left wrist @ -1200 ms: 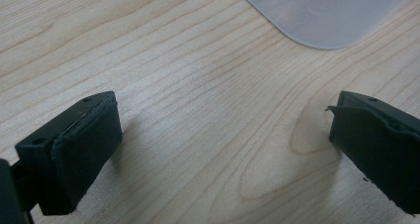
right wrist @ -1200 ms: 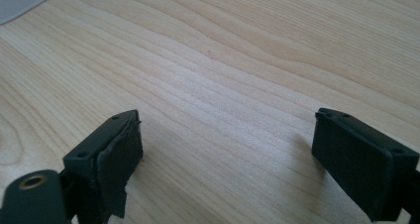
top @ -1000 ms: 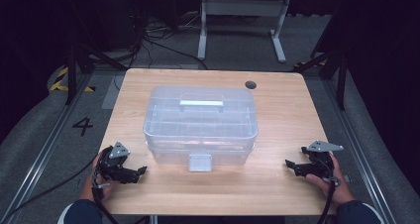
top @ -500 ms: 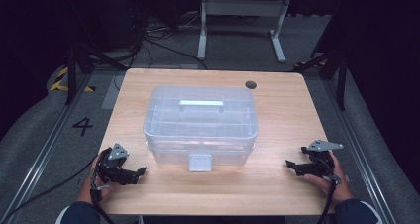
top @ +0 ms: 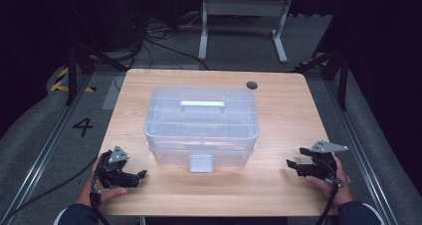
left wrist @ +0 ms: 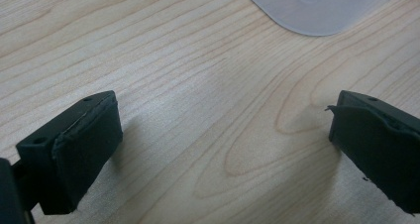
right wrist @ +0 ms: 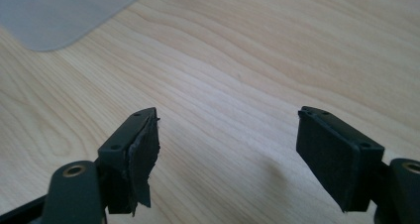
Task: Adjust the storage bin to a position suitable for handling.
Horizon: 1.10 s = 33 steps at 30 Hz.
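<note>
Because the clear plastic box sits square in the middle of the table with its latch facing the person, both hands wait at the near edge, one to each side of it, well apart from it and from each other. At the near left corner, the left gripper rests low over the wood, its jaws wide apart with nothing between them; its own view shows bare grain between the two black pads and a rounded corner of the box farther off. At the near right, the right gripper also points inward toward the box. Its jaws have just been closing a little, yet they stand clearly apart over bare table, holding nothing, and one pad looks frayed at its edge. This symmetric stance reads as a ready position: either gripper can reach the latch on the near wall, or the two can come in on the box's sides. Farther back, the lid is shut and its handle lies flat along the top, so the box appears untouched. Beyond it, near the far right edge, a dark round hole marks the table.
</note>
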Tool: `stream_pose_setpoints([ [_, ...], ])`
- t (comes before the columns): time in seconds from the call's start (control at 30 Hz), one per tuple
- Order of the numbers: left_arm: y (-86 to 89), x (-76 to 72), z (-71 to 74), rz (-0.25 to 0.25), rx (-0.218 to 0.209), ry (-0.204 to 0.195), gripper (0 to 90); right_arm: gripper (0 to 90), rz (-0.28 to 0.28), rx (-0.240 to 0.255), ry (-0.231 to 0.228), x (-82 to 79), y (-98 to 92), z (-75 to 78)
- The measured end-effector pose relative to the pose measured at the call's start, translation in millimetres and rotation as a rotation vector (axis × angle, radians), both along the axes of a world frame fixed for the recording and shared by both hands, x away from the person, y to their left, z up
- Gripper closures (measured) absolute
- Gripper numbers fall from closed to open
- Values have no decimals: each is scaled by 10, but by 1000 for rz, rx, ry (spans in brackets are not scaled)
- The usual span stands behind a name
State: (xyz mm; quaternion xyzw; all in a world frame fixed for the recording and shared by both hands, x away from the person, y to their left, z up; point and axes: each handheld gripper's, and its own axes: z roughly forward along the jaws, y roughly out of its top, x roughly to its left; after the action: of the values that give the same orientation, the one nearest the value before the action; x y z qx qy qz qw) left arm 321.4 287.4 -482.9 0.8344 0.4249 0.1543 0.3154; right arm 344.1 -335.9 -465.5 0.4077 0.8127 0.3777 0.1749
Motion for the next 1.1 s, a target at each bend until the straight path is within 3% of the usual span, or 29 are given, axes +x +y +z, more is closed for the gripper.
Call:
stream_pose_setpoints([
  [0.17, 3, 5, 2, -8, 4, 1, 4, 295, 42, -4, -33, -38, 80, 132],
  [0.5, 3, 5, 2, -8, 3, 1, 4, 299, 66, -7, -97, -22, 173, 350],
  [0.6, 3, 5, 2, -8, 3, 1, 4, 304, 79, 20, -113, -7, 189, 434],
  [1.1, 4, 5, 2, -9, 3, 1, 4, 323, 125, 23, -191, 189, 355, 851],
])
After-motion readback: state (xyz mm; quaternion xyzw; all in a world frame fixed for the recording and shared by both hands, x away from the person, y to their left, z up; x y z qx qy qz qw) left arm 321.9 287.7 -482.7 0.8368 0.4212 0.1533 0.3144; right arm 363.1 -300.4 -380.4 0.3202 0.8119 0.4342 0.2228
